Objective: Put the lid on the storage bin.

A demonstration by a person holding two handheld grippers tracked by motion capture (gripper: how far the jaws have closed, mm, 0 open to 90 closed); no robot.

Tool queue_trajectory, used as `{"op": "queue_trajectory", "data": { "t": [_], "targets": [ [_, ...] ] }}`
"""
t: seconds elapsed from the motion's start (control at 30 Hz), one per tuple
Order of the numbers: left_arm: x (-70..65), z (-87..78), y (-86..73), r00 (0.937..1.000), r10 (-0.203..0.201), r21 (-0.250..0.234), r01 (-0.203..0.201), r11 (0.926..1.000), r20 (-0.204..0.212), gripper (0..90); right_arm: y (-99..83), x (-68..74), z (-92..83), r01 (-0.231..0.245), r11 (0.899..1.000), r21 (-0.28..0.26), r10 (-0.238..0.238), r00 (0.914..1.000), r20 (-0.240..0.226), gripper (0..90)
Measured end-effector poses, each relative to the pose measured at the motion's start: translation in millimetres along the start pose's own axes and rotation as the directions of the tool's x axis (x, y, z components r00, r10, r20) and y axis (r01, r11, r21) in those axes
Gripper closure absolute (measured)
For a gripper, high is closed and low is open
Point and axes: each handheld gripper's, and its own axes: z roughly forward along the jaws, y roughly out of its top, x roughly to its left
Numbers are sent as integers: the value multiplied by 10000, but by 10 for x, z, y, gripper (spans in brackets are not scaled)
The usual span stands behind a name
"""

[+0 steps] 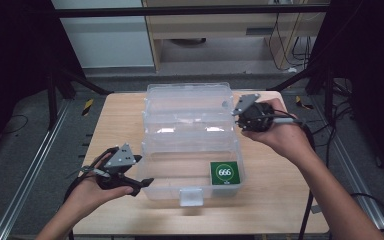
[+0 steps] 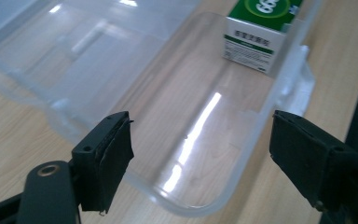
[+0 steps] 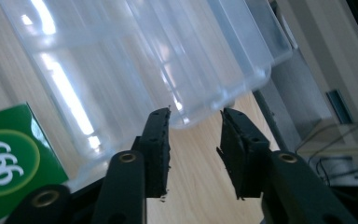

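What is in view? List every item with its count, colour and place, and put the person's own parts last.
storage box: one, clear plastic, lid folded back, middle of the table
green carton: one, green with white lettering, inside the box's near right corner
table: one, light wood, under everything
left tool: one, black with a grey plate, jaws open and nothing between them, at the box's near left corner
right tool: one, black, jaws narrowly apart and nothing between them, at the lid's right end
hands: two, each holding a tool

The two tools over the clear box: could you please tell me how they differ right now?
The left tool has jaws spread wide, near the box's front left corner. The right tool has jaws much narrower, beside the raised lid. Both hold nothing.
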Motion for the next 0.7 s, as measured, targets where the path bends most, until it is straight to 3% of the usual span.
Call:
{"op": "queue_trajectory", "data": {
  "t": [0.13, 0.17, 0.23, 0.27, 0.3, 0.37, 0.57, 0.6, 0.7],
  "targets": [
    [-93, 84, 46, 9982, 324, 381, -344, 9987, 511, 262, 220, -10, 111, 439, 9990, 7, -438, 9984, -355, 685],
    [-114, 102, 50, 9963, 424, 545, -465, 9974, 752, 285, 348, -9, 220, 654, 9978, 40, -649, 9951, -739, 684],
    [-165, 125, 38, 9932, 670, 767, -744, 9943, 951, 290, 385, -6, 252, 751, 9972, 34, -746, 9936, -844, 684],
    [-194, 140, 24, 9905, 873, 915, -971, 9911, 1058, 295, 483, -1, 339, 1104, 9937, 206, -1077, 9885, -1057, 676],
    [-194, 140, 24, 9905, 873, 915, -971, 9911, 1058, 294, 483, -1, 339, 1104, 9937, 206, -1077, 9885, -1057, 676],
    [-213, 205, 9, 9839, 1177, 1054, -1323, 9856, 1342, 294, 578, -5, 419, 1312, 9912, 163, -1282, 9839, -1249, 648],
    [-167, 315, 8, 9798, 1182, 1188, -1382, 9833, 1613, 291, 665, -26, 524, 1727, 9845, 298, -1654, 9720, -1668, 633],
    [-160, 351, 9, 9775, 1170, 1207, -1393, 9829, 1757, 295, 671, -36, 564, 1940, 9798, 484, -1825, 9666, -1800, 646],
    [-166, 452, 16, 9729, 1326, 1583, -1635, 9738, 1895, 305, 653, -32, 605, 2119, 9753, 625, -1950, 9587, -2069, 666]
  ]
}}
